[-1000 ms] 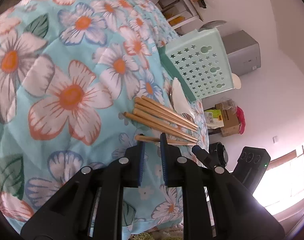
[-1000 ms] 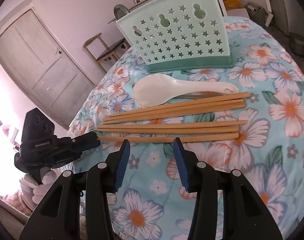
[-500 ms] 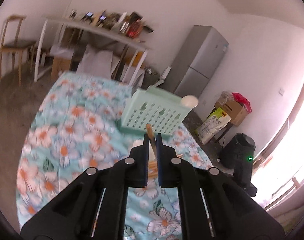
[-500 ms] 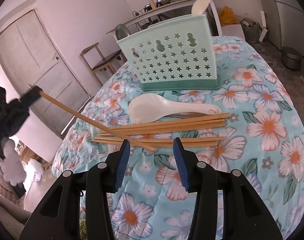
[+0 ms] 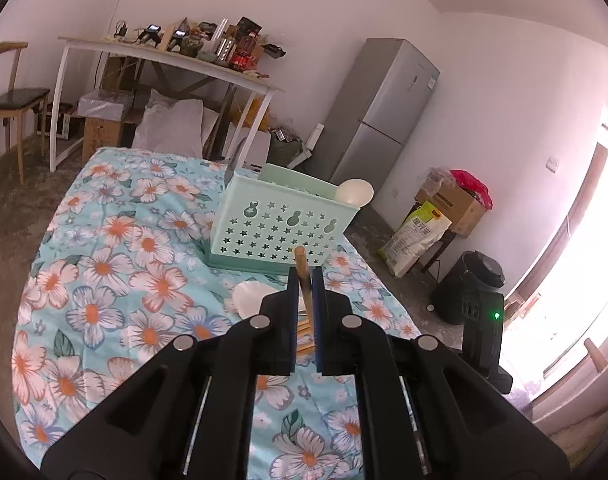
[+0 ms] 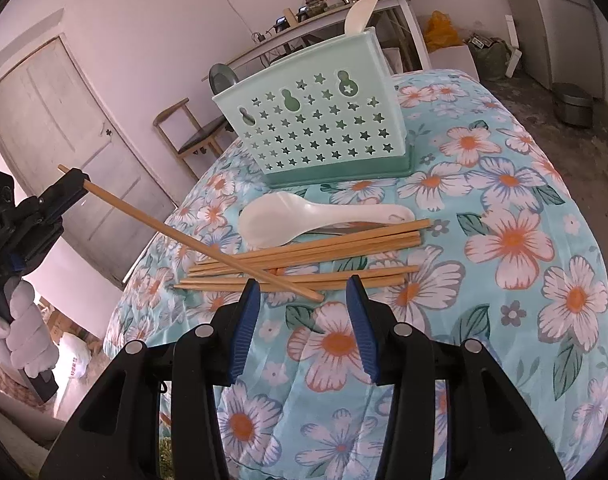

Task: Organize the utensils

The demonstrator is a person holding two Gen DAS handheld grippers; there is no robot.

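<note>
1 chopstick raised aslant; others beside white spoon.

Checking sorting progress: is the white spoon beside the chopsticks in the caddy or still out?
Out. The white spoon lies flat on the floral cloth, in front of the green caddy, beside the chopsticks.

Surface under floral cloth. Ahead of the right tool: loose chopsticks, then white spoon, mint basket standing farthest.

Ahead of the right tongs on the worktop: chopsticks, then spoon, then basket behind; left tongs off left, gripping one chopstick.
</note>
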